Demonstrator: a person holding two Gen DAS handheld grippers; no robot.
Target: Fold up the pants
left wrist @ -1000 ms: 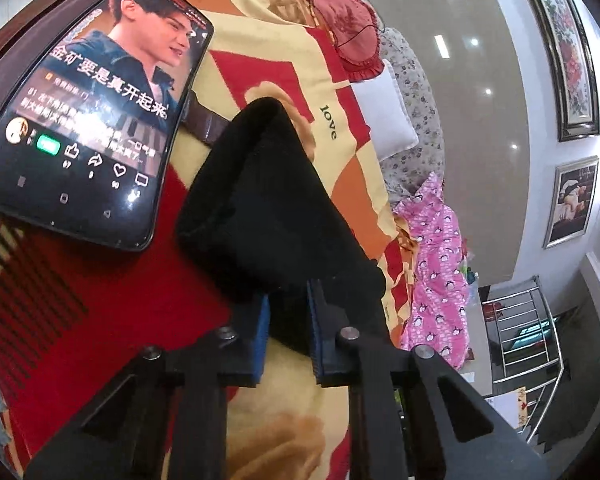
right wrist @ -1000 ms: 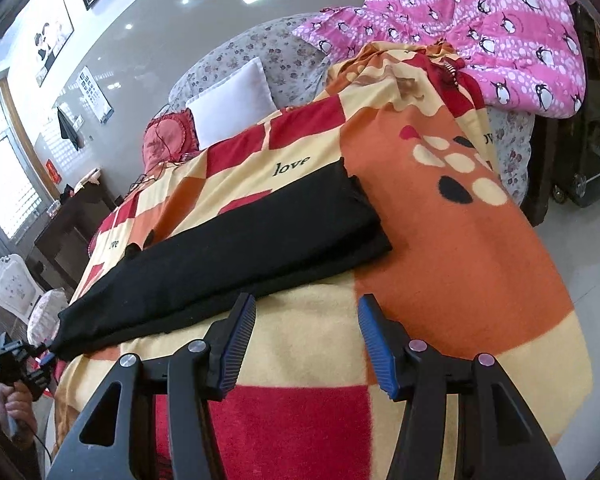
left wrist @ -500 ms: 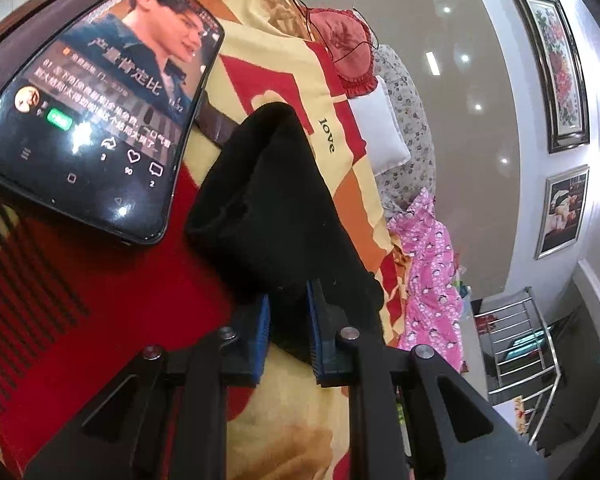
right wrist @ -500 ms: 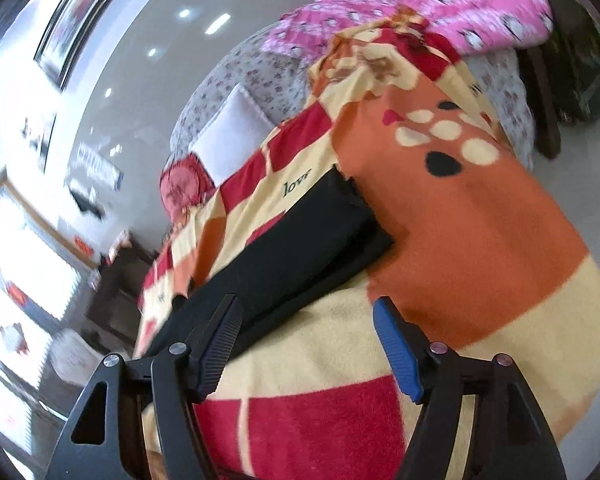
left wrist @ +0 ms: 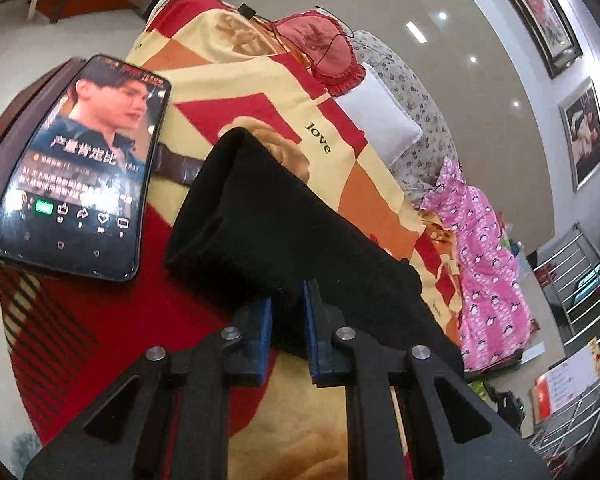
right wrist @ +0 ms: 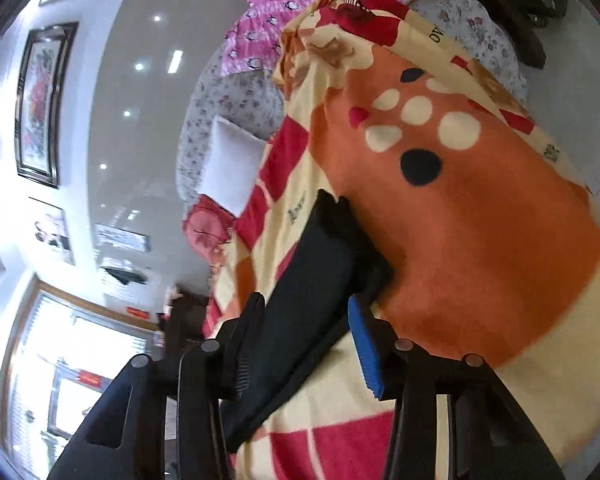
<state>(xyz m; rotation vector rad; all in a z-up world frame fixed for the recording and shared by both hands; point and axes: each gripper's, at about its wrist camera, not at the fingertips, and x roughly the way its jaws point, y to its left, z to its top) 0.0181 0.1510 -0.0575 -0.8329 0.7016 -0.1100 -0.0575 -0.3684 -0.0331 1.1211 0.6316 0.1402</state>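
Observation:
The black pants (left wrist: 276, 224) lie folded lengthwise in a long strip on a red, orange and cream blanket (left wrist: 236, 80). My left gripper (left wrist: 287, 330) is shut on one end of the pants and holds that end a little above the blanket. In the right wrist view the other end of the pants (right wrist: 312, 280) reaches between the fingers of my right gripper (right wrist: 300, 344), which is open around it, tilted to the left. The blanket (right wrist: 480, 220) shows under it.
A phone (left wrist: 84, 172) playing a video lies on a brown bag (left wrist: 176, 164) at the blanket's left. A white pillow (left wrist: 376, 120), a red cushion (left wrist: 320, 48) and a pink penguin blanket (left wrist: 484, 248) lie further along. A metal rack (left wrist: 580, 280) stands at the right.
My right gripper has moved forward and rolled left, so the end of the pants now sits between its open fingers. My left gripper still holds its end and has shifted slightly.

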